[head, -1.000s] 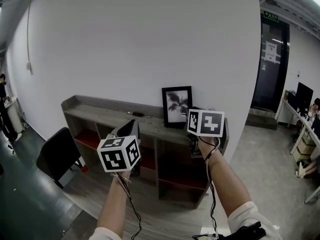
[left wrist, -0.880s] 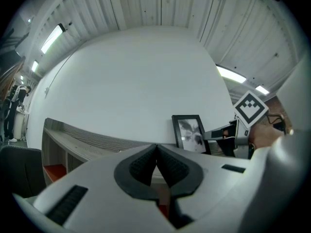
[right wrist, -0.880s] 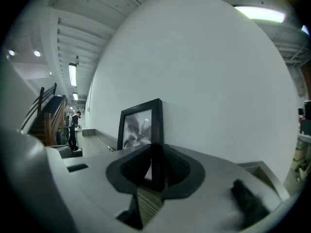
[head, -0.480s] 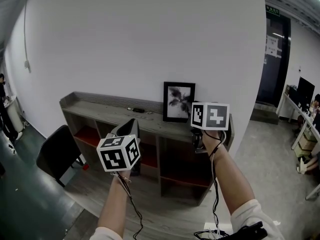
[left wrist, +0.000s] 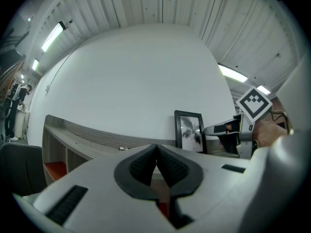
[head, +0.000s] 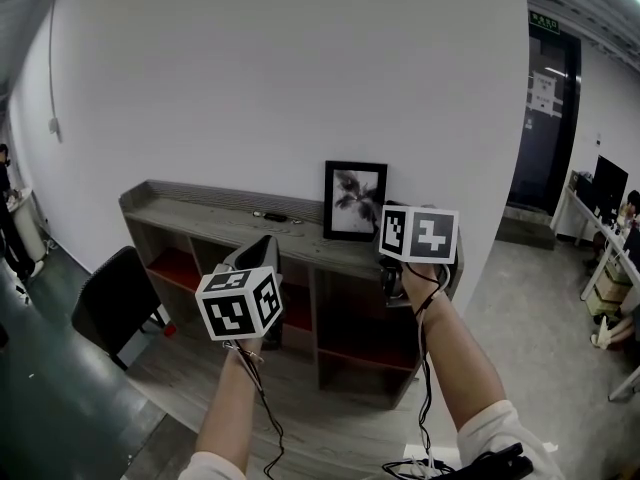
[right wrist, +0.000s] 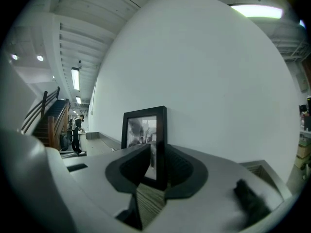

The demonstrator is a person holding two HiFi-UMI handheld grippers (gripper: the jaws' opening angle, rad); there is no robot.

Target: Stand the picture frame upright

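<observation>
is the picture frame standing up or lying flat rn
Upright. The picture frame stands on its bottom edge on the shelf top, by the white wall. Whether it leans on the wall, cannot tell.

The picture frame [head: 354, 200] is coloured black, and a black-and-white print is held in it. The wall [head: 300, 88] is painted white. The shelf [head: 200, 218] is finished in grey wood grain, with red shown inside its compartments. The cubes on the left gripper [left wrist: 156, 154] and right gripper [right wrist: 155, 161] are patterned with black squares on white.
</observation>
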